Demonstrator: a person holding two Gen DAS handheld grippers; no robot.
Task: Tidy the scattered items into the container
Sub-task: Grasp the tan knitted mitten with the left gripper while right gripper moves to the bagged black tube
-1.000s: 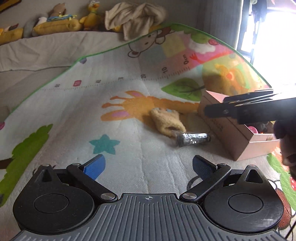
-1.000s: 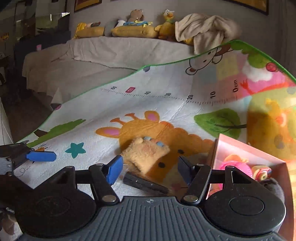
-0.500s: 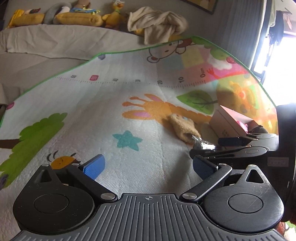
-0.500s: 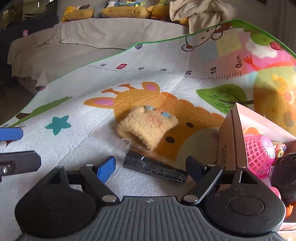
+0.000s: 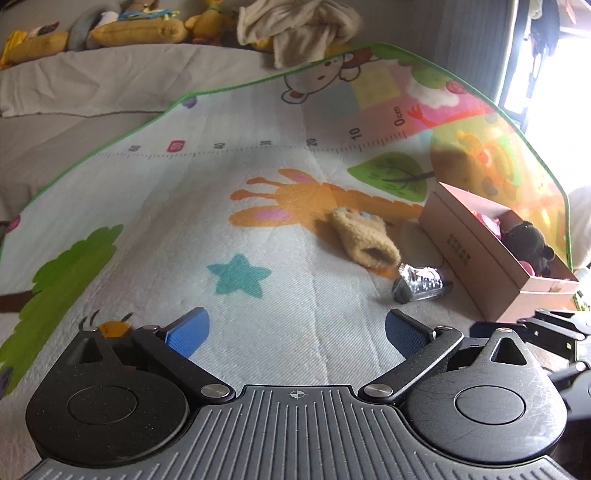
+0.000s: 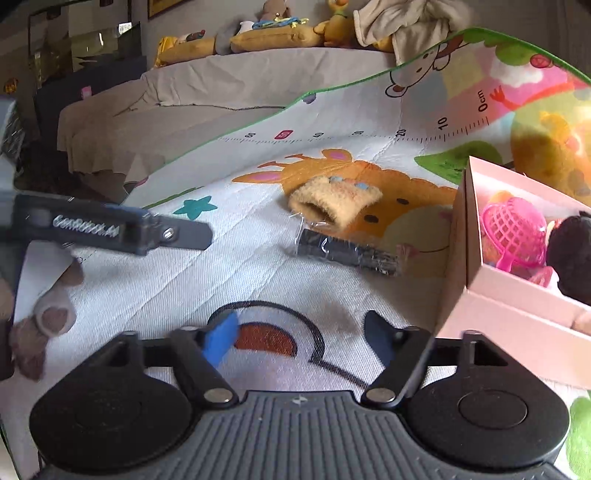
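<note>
Tube (image 6: 347, 253) in clear wrap lies on mat (image 6: 155, 280) ahead of right claw (image 6: 297, 341), just spreading, empty.

play mat (image 5: 177, 229) spread over a bed (image 5: 55, 147), cartoon print: giraffe, teal star, ruler strip, green border. lying on the mat: tan knitted mitten (image 5: 364, 238); just beside its open end, a dark tube in clear wrap (image 5: 421, 284); pink box (image 5: 476, 258) near both, toys inside. grey sheet past the mat's edge; plush toys (image 5: 136, 31) and a crumpled cloth (image 5: 299, 26) along the far side.
</note>
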